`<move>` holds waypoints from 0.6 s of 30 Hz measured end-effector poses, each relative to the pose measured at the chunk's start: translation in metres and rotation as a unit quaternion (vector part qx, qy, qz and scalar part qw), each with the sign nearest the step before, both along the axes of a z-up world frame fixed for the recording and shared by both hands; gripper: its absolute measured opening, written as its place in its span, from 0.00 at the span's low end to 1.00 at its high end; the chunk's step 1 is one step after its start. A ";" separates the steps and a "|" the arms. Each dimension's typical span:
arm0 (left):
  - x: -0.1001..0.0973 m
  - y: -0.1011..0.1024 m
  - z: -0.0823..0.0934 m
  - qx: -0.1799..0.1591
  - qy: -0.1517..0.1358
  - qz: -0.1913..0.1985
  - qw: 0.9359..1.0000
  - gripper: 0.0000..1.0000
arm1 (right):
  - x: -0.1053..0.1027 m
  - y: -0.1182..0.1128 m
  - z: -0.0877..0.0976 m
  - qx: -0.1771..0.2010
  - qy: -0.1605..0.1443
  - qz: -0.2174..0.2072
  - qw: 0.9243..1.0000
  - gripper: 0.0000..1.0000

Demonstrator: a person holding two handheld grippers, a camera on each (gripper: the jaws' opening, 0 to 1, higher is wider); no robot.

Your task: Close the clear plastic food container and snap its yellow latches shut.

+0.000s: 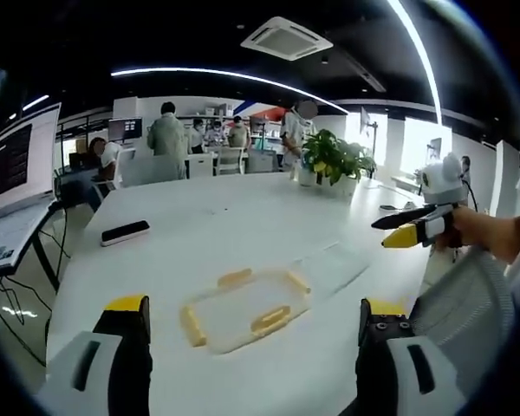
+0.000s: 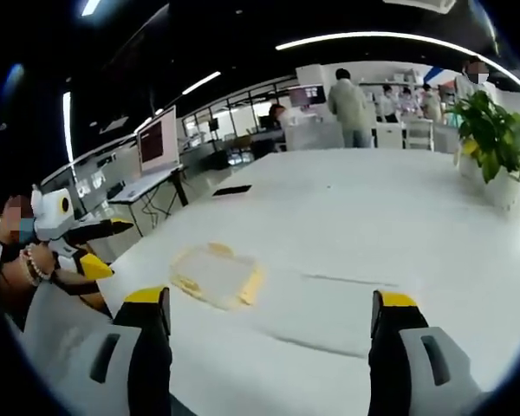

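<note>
Clear plastic food container (image 1: 247,310) with yellow latches (image 1: 271,320) on white tabletop (image 1: 243,225), untouched.
Both grippers' jaws spread, empty; container judged light, slippery: press latches individually.

An open-plan office: long white table (image 1: 243,221), monitors (image 1: 17,160), ceiling air-conditioner (image 1: 286,37), potted plant (image 1: 334,160).

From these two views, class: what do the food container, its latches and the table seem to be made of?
Food container: seemingly clear plastic, since the table shows through it.
Latches: opaque yellow, probably plastic, with a dull look.
Table: smooth white top, likely laminate or painted board; the pictures leave that open.
</note>
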State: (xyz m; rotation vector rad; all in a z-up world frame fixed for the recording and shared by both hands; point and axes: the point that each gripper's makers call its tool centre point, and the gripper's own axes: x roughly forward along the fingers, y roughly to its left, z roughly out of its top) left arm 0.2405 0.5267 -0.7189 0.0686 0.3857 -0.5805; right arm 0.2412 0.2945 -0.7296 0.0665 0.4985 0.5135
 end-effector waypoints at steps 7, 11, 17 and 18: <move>0.014 0.031 -0.011 0.080 0.021 -0.051 0.995 0.99 | 0.014 0.020 0.012 -0.051 -0.030 0.104 0.993 0.93; 0.006 0.043 -0.035 0.138 0.090 -0.120 0.979 0.99 | 0.014 0.038 0.006 -0.067 -0.003 0.178 0.982 0.88; 0.014 0.046 -0.057 0.197 0.120 -0.206 0.951 0.98 | 0.018 0.056 -0.018 -0.186 0.017 0.307 0.933 0.73; 0.016 0.045 -0.061 0.203 0.135 -0.216 0.946 0.96 | 0.018 0.059 -0.021 -0.192 0.022 0.321 0.927 0.73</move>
